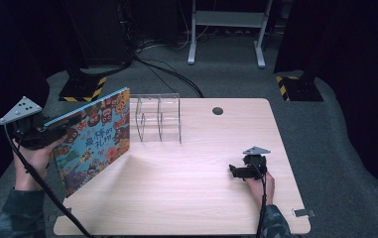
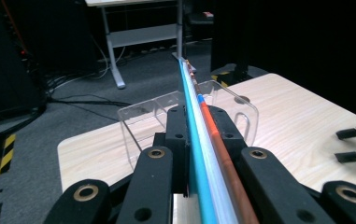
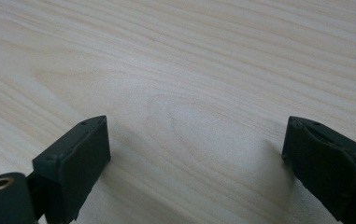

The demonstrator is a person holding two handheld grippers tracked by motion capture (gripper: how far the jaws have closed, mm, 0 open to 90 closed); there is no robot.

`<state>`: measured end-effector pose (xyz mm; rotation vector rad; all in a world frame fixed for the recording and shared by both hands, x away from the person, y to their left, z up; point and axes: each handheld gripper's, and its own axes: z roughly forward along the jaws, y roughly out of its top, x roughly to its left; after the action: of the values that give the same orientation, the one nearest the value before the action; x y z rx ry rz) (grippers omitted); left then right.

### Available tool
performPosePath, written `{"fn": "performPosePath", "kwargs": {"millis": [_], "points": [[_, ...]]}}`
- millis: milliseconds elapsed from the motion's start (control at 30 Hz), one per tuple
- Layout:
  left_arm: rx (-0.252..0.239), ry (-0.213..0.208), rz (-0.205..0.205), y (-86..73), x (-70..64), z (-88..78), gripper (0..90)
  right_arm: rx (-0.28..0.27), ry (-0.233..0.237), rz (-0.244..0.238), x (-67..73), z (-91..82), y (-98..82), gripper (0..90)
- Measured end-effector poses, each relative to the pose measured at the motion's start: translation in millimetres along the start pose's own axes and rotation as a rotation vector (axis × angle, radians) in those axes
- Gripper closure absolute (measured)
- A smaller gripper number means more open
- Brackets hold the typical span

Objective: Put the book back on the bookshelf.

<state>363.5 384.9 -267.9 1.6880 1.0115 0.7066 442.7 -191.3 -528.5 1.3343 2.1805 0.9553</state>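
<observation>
A: Left gripper (image 1: 52, 130) first — we log it at the table's left edge, raised above the top, its 2 jaws clamped on the picture book (image 1: 94, 136). In the left gripper view the jaws press on either side of the book's (image 2: 199, 154) thin edge, with the blue cover edge and an orange-red stripe running away between them.

B: Agreed. We enter the book as 1 item, held upright on its edge and tilted, illustrated cover facing the right side of the table, lower corner down near the table's front-left part. Whether that corner touches the wood we cannot tell.

A: Next item: 1 clear acrylic rack (image 1: 157, 119) with upright dividers, standing on the wooden table (image 1: 201, 198) towards the rear, just beside the book's far end. The left gripper view shows the rack (image 2: 166, 114) directly beyond the jaws.

B: Right gripper (image 1: 236, 171) — we list it low at the table's right-front part, held in the person's right hand (image 1: 263, 184), well apart from book and rack. In the right gripper view its 2 jaws stand wide apart over bare wood grain (image 3: 189, 70), nothing between them.

A: Also logged: 1 round hole (image 1: 218, 110) in the tabletop near the rear edge, and grey carpet (image 1: 325, 124) around the table.
</observation>
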Motion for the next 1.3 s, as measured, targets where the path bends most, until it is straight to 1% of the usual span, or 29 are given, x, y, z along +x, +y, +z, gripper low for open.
{"fn": "performPosePath", "kwargs": {"millis": [67, 200, 300, 433, 500, 600, 667, 733, 867, 967, 1033, 1067, 1167, 1233, 1267, 1300], "points": [[0.0, 0.014, -0.004, -0.6, 1.3, 2.5, 80.3, 0.0, 0.0, 0.0, 0.0, 0.0, 0.0, 7.1], [-0.017, 0.05, -0.027, -2.0, 2.7, 11.2, 80.3, 0.001, 0.0, 0.004, 0.2, -0.1, -0.1, 7.2], [-0.023, 0.062, -0.036, -2.6, 3.8, 15.7, 80.3, 0.002, 0.0, 0.007, 0.3, -0.2, -0.1, 7.3], [-0.029, 0.096, -0.041, -3.9, 5.0, 27.2, 80.3, 0.002, 0.0, 0.008, 0.4, -0.3, -0.1, 7.3], [-0.035, 0.102, -0.049, -4.7, 6.0, 31.3, 80.2, 0.002, -0.001, 0.008, 0.4, -0.3, -0.1, 7.3], [-0.065, 0.117, -0.058, -7.9, 8.3, 39.0, 80.3, 0.002, -0.001, 0.007, 0.4, -0.3, -0.1, 7.3], [-0.077, 0.119, -0.066, -9.1, 9.3, 41.8, 80.2, 0.001, 0.0, 0.007, 0.4, -0.3, -0.1, 7.4], [-0.097, 0.131, -0.069, -10.8, 10.1, 47.6, 80.2, 0.001, 0.0, 0.007, 0.4, -0.3, -0.1, 7.4], [-0.113, 0.141, -0.075, -12.7, 10.9, 53.1, 80.2, 0.001, 0.0, 0.009, 0.4, -0.3, -0.1, 7.5], [-0.14, 0.152, -0.092, -16.4, 13.4, 60.6, 80.2, 0.001, -0.001, 0.007, 0.4, -0.6, -0.3, 7.8], [-0.148, 0.154, -0.092, -17.5, 14.0, 63.4, 80.2, 0.0, -0.003, 0.009, 0.6, -0.5, -0.2, 7.8], [-0.157, 0.157, -0.098, -19.0, 14.6, 67.1, 80.2, 0.001, -0.002, 0.007, 0.4, -0.6, -0.3, 7.9], [-0.167, 0.161, -0.108, -20.7, 15.5, 70.6, 80.2, 0.0, -0.003, 0.007, 0.4, -0.6, -0.3, 7.9], [-0.178, 0.159, -0.106, -22.8, 15.8, 73.1, 80.2, 0.0, -0.003, 0.007, 0.3, -0.6, -0.3, 7.9], [-0.19, 0.156, -0.099, -26.4, 15.7, 75.2, 80.2, 0.001, -0.002, 0.008, 0.5, -0.7, -0.4, 8.0], [-0.19, 0.156, -0.099, -26.4, 15.7, 75.2, 80.2, 0.001, -0.002, 0.008, 0.5, -0.7, -0.4, 8.0]]}}
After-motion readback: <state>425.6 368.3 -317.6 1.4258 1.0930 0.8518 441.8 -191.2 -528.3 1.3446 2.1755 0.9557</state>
